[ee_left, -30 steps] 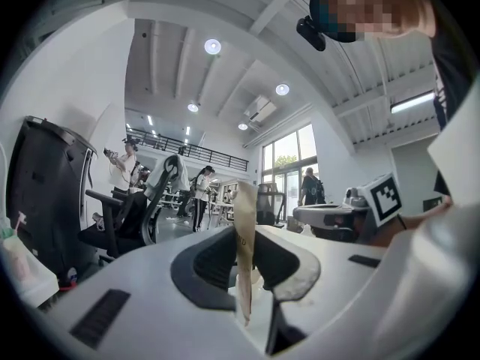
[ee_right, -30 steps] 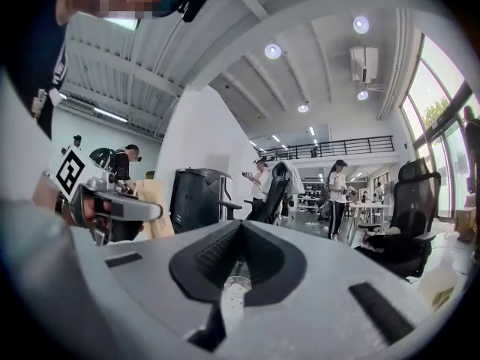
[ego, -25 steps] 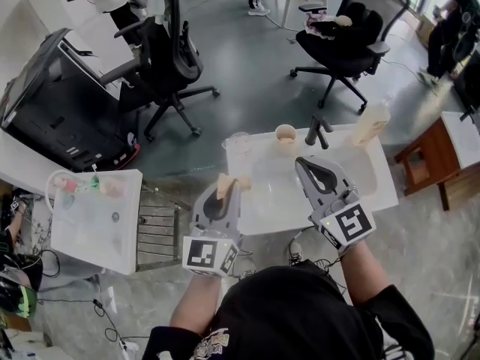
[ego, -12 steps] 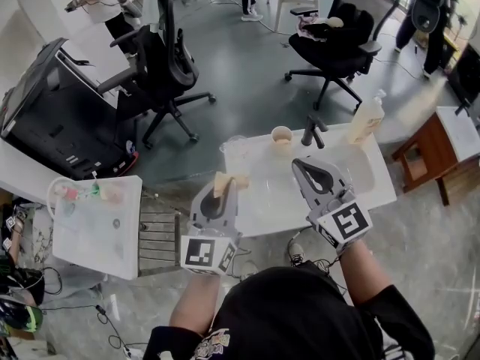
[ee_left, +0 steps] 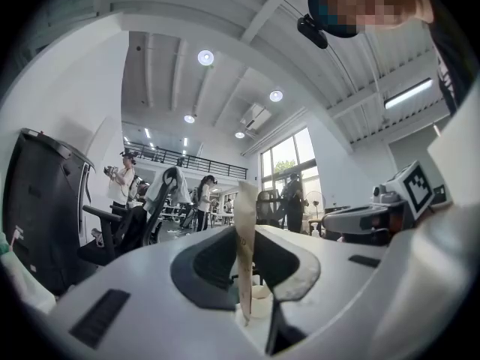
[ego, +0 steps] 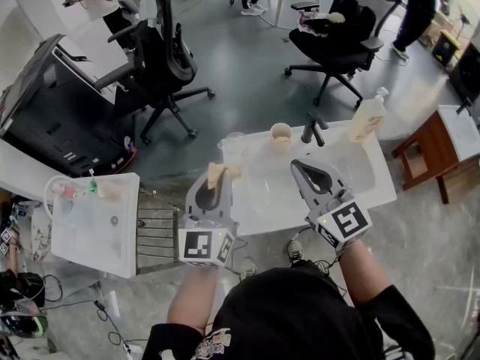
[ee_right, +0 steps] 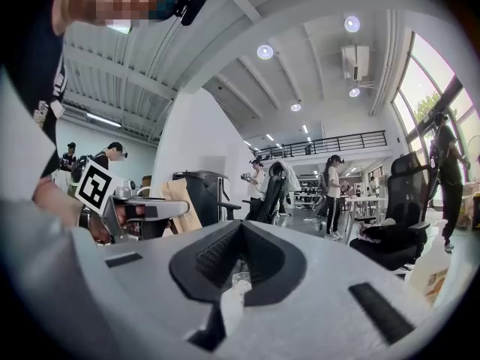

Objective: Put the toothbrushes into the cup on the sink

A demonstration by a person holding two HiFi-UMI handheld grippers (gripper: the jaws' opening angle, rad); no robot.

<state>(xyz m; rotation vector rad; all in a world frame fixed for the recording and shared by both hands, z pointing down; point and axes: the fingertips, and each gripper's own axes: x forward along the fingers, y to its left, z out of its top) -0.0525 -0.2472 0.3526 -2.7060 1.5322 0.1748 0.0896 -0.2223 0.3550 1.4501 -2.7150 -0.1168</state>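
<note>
My left gripper (ego: 218, 174) is shut on a flat tan cardboard pack (ego: 216, 175), held over the left end of the white sink (ego: 345, 190). In the left gripper view the pack (ee_left: 245, 235) stands edge-on between the pads. My right gripper (ego: 298, 164) hovers over the basin with its jaws shut and nothing between them, as the right gripper view (ee_right: 240, 229) shows. A paper cup (ego: 281, 133) stands at the sink's back edge beside the dark faucet (ego: 313, 128). A clear cup (ego: 235, 142) stands at the back left corner.
A soap bottle (ego: 367, 115) stands at the sink's back right. A white side table (ego: 112, 235) with small items and a wire rack (ego: 157, 231) are on the left. Office chairs (ego: 169, 58) stand behind the sink, a wooden stool (ego: 427, 156) to the right.
The view has shifted a little. Both grippers keep their places over the sink, and the left one still holds the pack.
</note>
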